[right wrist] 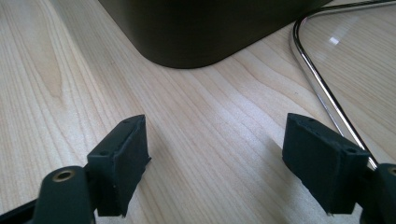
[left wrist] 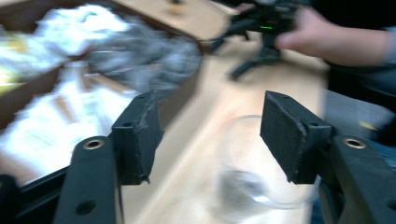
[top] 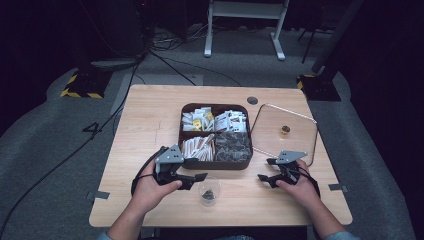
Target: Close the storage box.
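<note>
A dark brown box (top: 220, 165) with four compartments of sachets stands mid-table. A small clear glass (top: 209, 191) with something dark at its bottom sits in front of it. My left gripper (top: 199, 169) hovers between the box's front wall and the glass, jaws open and empty. In the left gripper view the open gripper (left wrist: 210, 126) frames the blurred glass (left wrist: 261, 186), which lies beyond the pads, beside the box (left wrist: 182, 93). My right gripper (top: 264, 169) rests open on the table right of the box. The right gripper view has this gripper (right wrist: 215, 154) open over bare wood, facing the box's corner (right wrist: 201, 28).
A clear glass lid (top: 272, 125) with a metal rim and gold knob (top: 285, 130) lies flat to the right of the box; its rim (right wrist: 322, 88) runs past my right jaw. Bare wood lies left of the box. Cables cross the floor beyond the table.
</note>
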